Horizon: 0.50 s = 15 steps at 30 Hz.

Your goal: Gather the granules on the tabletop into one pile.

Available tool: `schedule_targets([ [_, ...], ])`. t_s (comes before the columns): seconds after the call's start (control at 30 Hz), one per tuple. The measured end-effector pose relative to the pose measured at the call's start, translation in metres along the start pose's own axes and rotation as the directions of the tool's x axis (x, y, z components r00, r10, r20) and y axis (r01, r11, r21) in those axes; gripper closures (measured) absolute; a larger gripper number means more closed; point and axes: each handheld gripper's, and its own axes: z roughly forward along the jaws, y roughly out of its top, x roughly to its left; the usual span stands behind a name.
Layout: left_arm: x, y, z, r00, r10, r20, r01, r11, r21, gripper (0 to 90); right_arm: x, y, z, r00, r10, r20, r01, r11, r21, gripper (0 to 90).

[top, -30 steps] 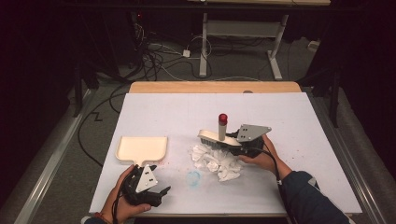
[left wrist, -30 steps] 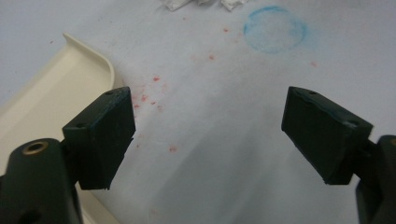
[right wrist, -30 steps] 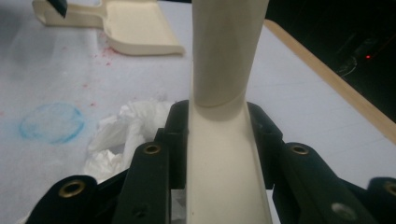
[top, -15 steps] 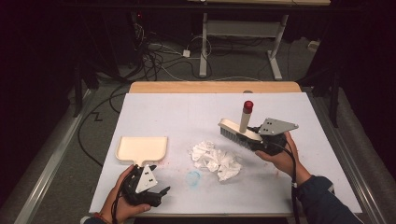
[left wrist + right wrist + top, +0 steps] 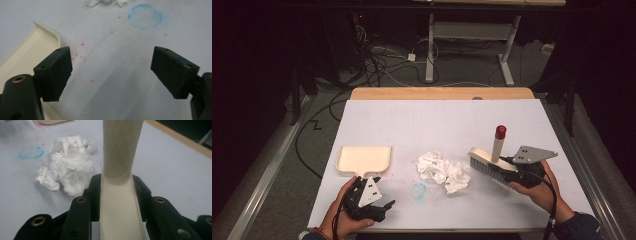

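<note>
A cream dustpan (image 5: 362, 159) lies flat at the table's front left, and in the left gripper view its rim (image 5: 30, 50) is beside the left jaw. My left gripper (image 5: 384, 207) (image 5: 111, 65) rests open just in front of the pan's handle, holding nothing. A pile of crumpled white paper (image 5: 443, 171) (image 5: 67, 170) sits mid-table. To its right, my right gripper (image 5: 508, 172) (image 5: 116, 192) is shut on a cream hand brush (image 5: 484, 162) whose handle (image 5: 120, 147) stands upright with a red tip; the bristles are close to the table.
A blue chalk ring (image 5: 419, 189) (image 5: 145, 16) (image 5: 31, 152) and red specks mark the white tabletop between pan and paper. A wooden strip (image 5: 442, 93) edges the far side. Cables and a desk frame (image 5: 472, 35) lie on the floor beyond.
My right gripper has carried the brush from over the paper pile out to the right and lowered it beside the pile. The left gripper has not moved.
</note>
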Motion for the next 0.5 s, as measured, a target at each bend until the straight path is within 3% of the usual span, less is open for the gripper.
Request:
schedule_targets([
  [0.27,0.000,0.001,0.003,1.0000,0.004,0.006,-0.004,1.0000,0.007,17.1,0.023,0.006,0.019,0.9973,-0.015,-0.072,0.014,1.000,-0.021,67.5],
  [0.4,0.000,0.000,0.002,1.0000,0.002,0.006,-0.002,1.0000,0.005,17.1,0.028,0.011,0.023,0.9963,-0.024,-0.083,0.019,0.998,-0.052,67.6],
  [0.5,0.000,-0.001,0.001,1.0000,-0.002,0.002,0.002,1.0000,0.004,17.0,0.027,0.015,0.020,0.9981,-0.030,-0.055,0.026,0.998,-0.063,67.6],
])
